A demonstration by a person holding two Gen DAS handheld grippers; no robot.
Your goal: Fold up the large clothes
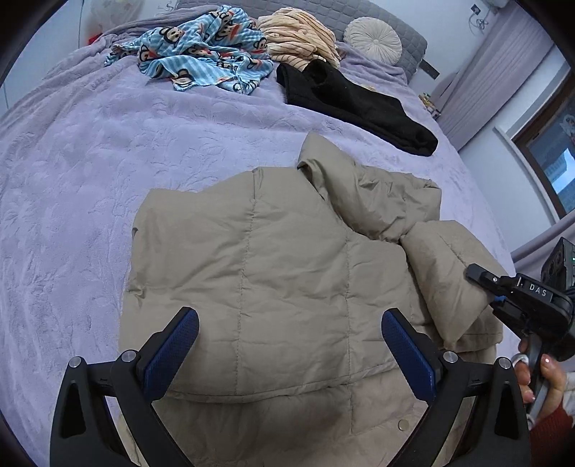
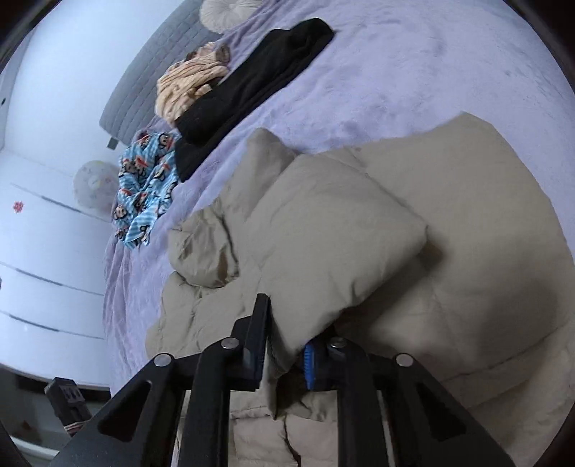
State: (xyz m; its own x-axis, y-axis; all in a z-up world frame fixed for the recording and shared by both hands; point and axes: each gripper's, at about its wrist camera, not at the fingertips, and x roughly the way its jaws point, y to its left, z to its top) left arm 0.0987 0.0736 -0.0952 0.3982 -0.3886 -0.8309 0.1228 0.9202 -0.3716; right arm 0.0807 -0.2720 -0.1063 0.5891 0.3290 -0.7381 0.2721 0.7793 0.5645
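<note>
At three o'clock, "DAS" is showing on the right hand-held gripper [image 1: 483, 283], clamping the puffy quilted beige jacket [image 1: 287, 273]; left hand-held gripper [image 1: 289, 341] is hovering apart

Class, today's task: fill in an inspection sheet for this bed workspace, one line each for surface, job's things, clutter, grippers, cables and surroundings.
Surface: bed under a lilac plush blanket, rumpled.
Job's things: beige puffer jacket lying spread out, one sleeve folded over its body.
Clutter: blue cartoon-print garment, cream striped garment and black garment lie at the far end; round cushion by the headboard.
Grippers: left gripper open above the jacket, holding nothing; right gripper shut on the sleeve's end.
Cables: a loose cord at a wall socket, far off.
Surroundings: curtain and window beside the bed.
</note>
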